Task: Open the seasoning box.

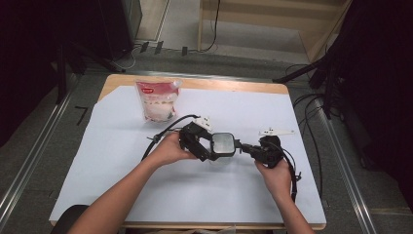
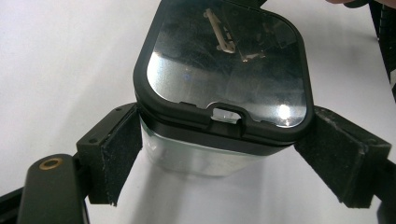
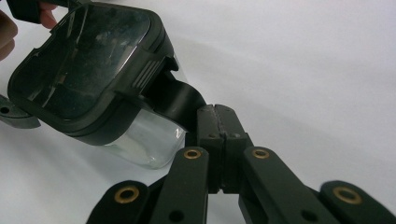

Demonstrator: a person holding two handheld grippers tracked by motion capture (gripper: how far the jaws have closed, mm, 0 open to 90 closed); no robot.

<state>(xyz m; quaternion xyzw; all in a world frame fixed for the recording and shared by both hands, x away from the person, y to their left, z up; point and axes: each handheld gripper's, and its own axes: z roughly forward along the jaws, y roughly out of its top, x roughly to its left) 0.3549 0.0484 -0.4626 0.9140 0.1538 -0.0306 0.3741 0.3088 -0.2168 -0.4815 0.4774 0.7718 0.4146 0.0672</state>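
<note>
A clear square container [image 1: 223, 145] with a black-rimmed lid [image 2: 224, 60] is at the middle of the table, between both hands. My left gripper [image 1: 214, 148] comes in from the left; in the left gripper view its jaws [image 2: 226, 119] flank the container and the pads [image 2: 119, 154] meet the lid's rim on both sides. From the right, my right gripper [image 1: 242, 147] is shut on the black latch tab [image 3: 180, 100] that sticks out from the lid's edge, its fingertips [image 3: 215, 114] pressed together. The container looks tilted in the right gripper view.
A bag of white grains with a red label [image 1: 157, 100] lies at the back left of the white sheet [image 1: 146, 195] covering the wooden table. Cables [image 1: 311, 141] hang off the right edge. Dark stands and floor rails surround the table.
</note>
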